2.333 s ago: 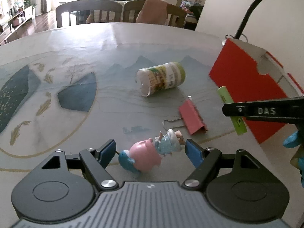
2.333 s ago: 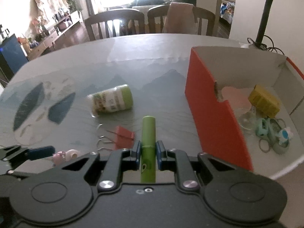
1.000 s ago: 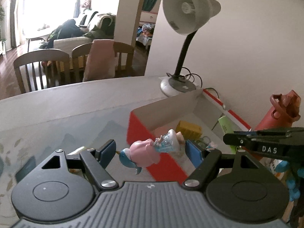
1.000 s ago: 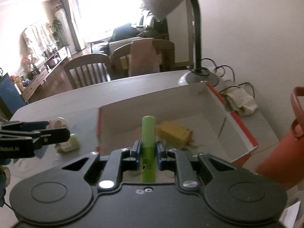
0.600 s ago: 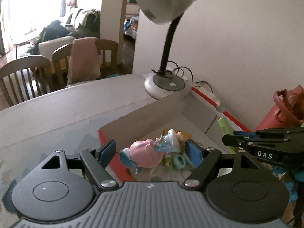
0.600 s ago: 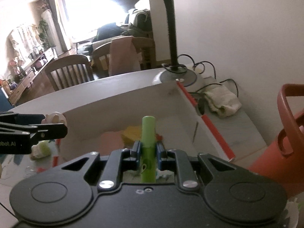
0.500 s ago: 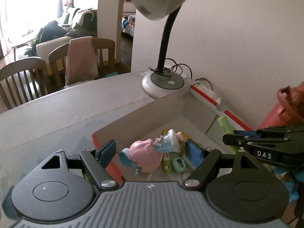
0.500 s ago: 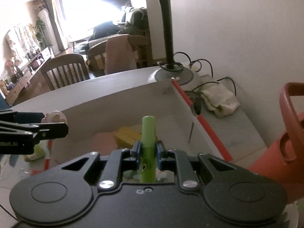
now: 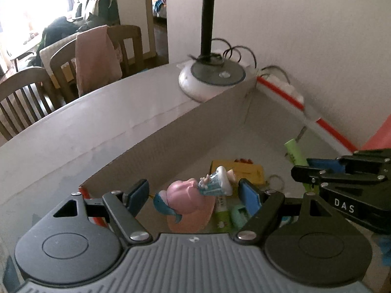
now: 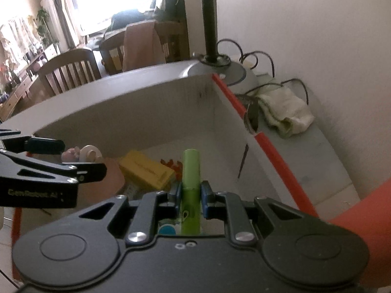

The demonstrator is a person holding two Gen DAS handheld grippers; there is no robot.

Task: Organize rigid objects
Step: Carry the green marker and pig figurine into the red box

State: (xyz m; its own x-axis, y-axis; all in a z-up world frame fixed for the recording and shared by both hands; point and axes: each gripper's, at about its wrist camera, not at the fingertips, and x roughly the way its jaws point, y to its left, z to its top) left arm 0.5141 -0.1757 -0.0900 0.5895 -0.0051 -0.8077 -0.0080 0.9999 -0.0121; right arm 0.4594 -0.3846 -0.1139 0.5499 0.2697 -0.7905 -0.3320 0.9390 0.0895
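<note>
Pig figurine (image 9: 189,196): small rigid toy, prob. light hard plastic w/ rounded, slick body and thin protruding parts (hat, tail fin), so best held across the widest part of the body, not the extremities. It sits between the left gripper (image 9: 194,194) fingers, spanning the gap lengthwise, tail toward one blue pad, hat toward the other; fingers are part-way apart and clamped on it end to end, judging by how it hangs above the box w/o other support. Green tube (image 10: 191,188): stiff, smooth cylinder, light; side grip at mid-length suits it, though it could slip axially. Right gripper (image 10: 191,196) fingers are fully closed on the tube, which projects forward past the tips. Both items hang over the interior of the red-edged cardboard box (image 10: 268,156), above a yellow packet (image 10: 146,169) and small oddments on the box floor. Beyond the box: lamp base (image 9: 212,79) on the bench (image 9: 73,127), and chairs.
</note>
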